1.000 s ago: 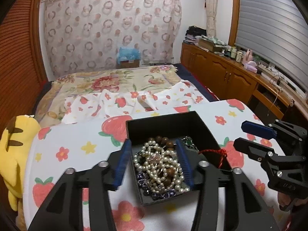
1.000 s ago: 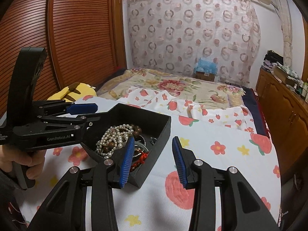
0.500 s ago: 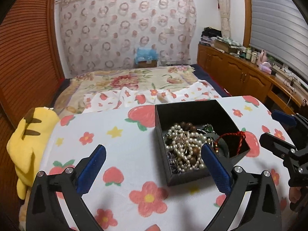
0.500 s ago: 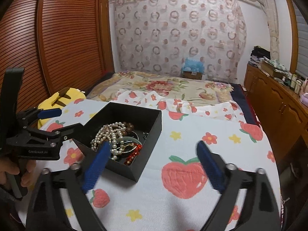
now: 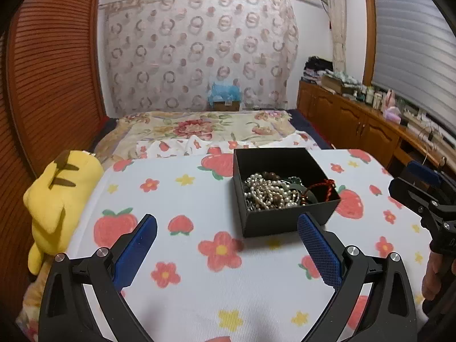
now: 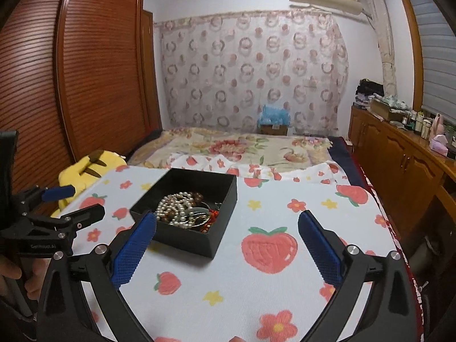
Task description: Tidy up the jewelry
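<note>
My left gripper (image 5: 228, 245) stands with its jaws spread as wide as they go, nothing between the blue pads; they have only just been opening, and the same goes for my right gripper (image 6: 226, 245), equally wide and equally empty. Neither touches anything.

Everything turns on the black jewelry box (image 5: 285, 219), which sits open-topped on the strawberry-print table (image 5: 185, 293). From my left jaws the box lies ahead and off to the right, so that my right-hand pad stands just short of its near wall while the left-hand pad faces bare cloth. From my right jaws the box (image 6: 182, 238) lies ahead and to the left, its near corner just beyond my left-hand pad. So the box sits between my two grippers, a little ahead of both, and I judge neither clearly nearer.

Inside the box, the pearl strand (image 5: 266, 192) is heaped toward the side nearer my left gripper, tangled with brown beads, while the red cord (image 5: 323, 186) loops up against the wall nearer my right gripper. The pile has no single long axis I can read. I would judge the pearls to fall to my left jaws and the red cord to my right. A yellow plush toy (image 5: 57, 199) lies at the table's far-left edge, well apart from the box.
</note>
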### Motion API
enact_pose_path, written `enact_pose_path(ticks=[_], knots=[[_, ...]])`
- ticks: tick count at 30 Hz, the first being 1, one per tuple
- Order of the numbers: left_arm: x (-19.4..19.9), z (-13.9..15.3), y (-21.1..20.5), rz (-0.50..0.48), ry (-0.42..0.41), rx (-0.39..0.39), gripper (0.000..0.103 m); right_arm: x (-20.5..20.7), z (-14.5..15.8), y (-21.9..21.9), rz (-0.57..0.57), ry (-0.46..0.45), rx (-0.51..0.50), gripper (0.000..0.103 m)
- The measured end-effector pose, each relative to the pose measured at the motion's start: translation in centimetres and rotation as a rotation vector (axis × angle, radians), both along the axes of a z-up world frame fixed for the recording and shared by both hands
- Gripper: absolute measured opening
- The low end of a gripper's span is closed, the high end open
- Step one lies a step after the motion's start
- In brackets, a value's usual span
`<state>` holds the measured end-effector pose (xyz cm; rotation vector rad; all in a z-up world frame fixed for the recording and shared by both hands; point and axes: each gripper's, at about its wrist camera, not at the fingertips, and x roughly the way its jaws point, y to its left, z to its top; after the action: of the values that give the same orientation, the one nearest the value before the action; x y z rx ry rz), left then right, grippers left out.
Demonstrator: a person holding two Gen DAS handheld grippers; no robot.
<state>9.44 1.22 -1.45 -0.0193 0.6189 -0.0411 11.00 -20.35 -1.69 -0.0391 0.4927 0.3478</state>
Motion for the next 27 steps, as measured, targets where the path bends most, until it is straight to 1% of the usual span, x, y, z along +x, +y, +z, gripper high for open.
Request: enact_pose_path(ticks=[4, 9, 20, 27], knots=[[-1.6, 0.6, 0.5, 0.024, -0.02, -0.016, 0.095, -1.5, 0.6, -0.3, -0.006, -0.019, 0.015, 0.101], [-2.9, 0.8, 0.8, 0.031, -0.029, -0.01, 0.095, -2.7, 0.5, -0.5, -0.004, -0.019, 0.03, 0.101], [-3.9, 1.3, -0.2, 0.026, -0.06, 0.024, 0.095, -3.2, 0.3, -0.4, -0.005, -0.023, 0.028, 0.1], [-4.1, 1.3, -0.4, 0.022, -0.06, 0.025, 0.095, -3.5, 0.3, -0.3, -0.004, -0.028, 0.032, 0.1]])
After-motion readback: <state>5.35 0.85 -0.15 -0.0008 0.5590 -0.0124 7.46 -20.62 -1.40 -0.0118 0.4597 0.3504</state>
